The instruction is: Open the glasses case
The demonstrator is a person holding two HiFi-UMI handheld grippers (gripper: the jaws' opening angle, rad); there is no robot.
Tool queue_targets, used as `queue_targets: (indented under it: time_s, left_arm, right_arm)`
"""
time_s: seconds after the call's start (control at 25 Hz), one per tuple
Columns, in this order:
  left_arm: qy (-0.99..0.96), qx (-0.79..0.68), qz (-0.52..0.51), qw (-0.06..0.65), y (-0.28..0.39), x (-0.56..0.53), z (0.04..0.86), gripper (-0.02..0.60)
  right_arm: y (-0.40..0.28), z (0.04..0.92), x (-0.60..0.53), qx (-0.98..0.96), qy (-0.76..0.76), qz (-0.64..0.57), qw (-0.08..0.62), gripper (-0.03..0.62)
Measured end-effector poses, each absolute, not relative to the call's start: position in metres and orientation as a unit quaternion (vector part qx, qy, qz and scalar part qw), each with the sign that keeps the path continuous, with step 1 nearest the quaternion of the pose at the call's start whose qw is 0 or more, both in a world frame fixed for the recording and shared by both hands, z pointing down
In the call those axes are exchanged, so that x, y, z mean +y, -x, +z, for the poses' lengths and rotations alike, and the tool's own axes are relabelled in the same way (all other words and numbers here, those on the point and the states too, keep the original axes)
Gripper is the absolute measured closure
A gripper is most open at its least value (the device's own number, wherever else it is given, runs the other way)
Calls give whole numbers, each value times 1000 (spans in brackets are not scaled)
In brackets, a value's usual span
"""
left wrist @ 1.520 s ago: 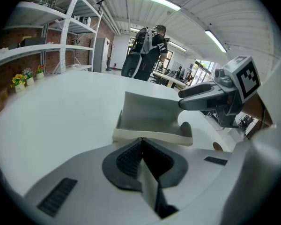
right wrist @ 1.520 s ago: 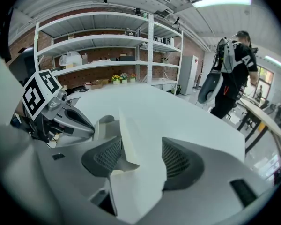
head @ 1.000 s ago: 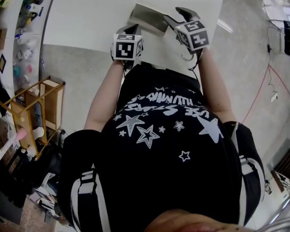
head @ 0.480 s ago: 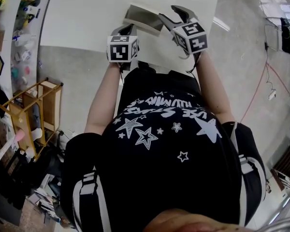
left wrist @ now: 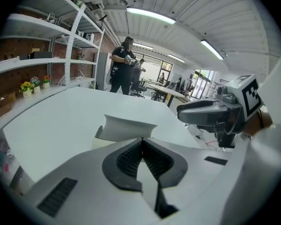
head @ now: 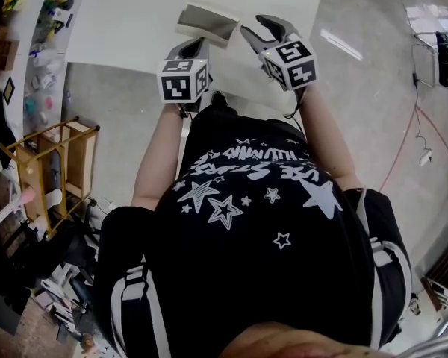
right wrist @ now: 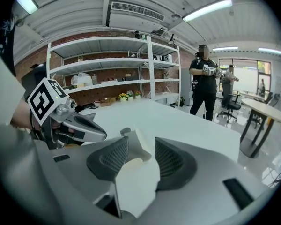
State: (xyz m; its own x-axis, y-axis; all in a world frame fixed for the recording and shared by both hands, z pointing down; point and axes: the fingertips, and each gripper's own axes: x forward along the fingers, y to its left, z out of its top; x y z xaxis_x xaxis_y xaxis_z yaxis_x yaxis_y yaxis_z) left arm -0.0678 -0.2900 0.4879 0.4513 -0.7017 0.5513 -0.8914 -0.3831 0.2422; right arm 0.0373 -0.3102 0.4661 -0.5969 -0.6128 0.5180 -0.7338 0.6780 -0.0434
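Fingers (right wrist: 110,159) of the right gripper (head: 257,27) are spread, just narrowed, and empty. The left gripper (left wrist: 141,140) has its fingers pressed together. Both have withdrawn from the glasses case (head: 207,22), which stands open on the surface (head: 119,21) at upper centre. The task looks done.

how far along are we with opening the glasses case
Done, it seems: the glasses case sits on the table with its lid raised and its pale lining showing. In hand: nothing. The left gripper is shut and empty. The right gripper has just been closing its jaws, which stand apart with nothing pressed between them. Both sit short of the case. Left: probably nothing but moving away.
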Motion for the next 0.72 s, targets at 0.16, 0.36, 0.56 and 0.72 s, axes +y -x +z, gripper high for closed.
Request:
queue_targets:
  time_s: [0.16,0.36,0.56,0.72]
  left_arm:
    - [-812,-504,161,247,41,-272,469,569]
    - [-811,-517,143,233,9,-237,452,569]
    - [-804,-535,127,227,-10,-198,442,569]
    - [-795,-551,119,224,-23,-163,442,569]
  right_arm:
    - [-58,459,-287,-895,-367,116,227,450]
    - [-84,454,-251,-903,-348,109,227,498]
    - [-101,453,-220,-912,-330,102,221,513]
    - [-112,455,-187,-920,-308,100,219,513]
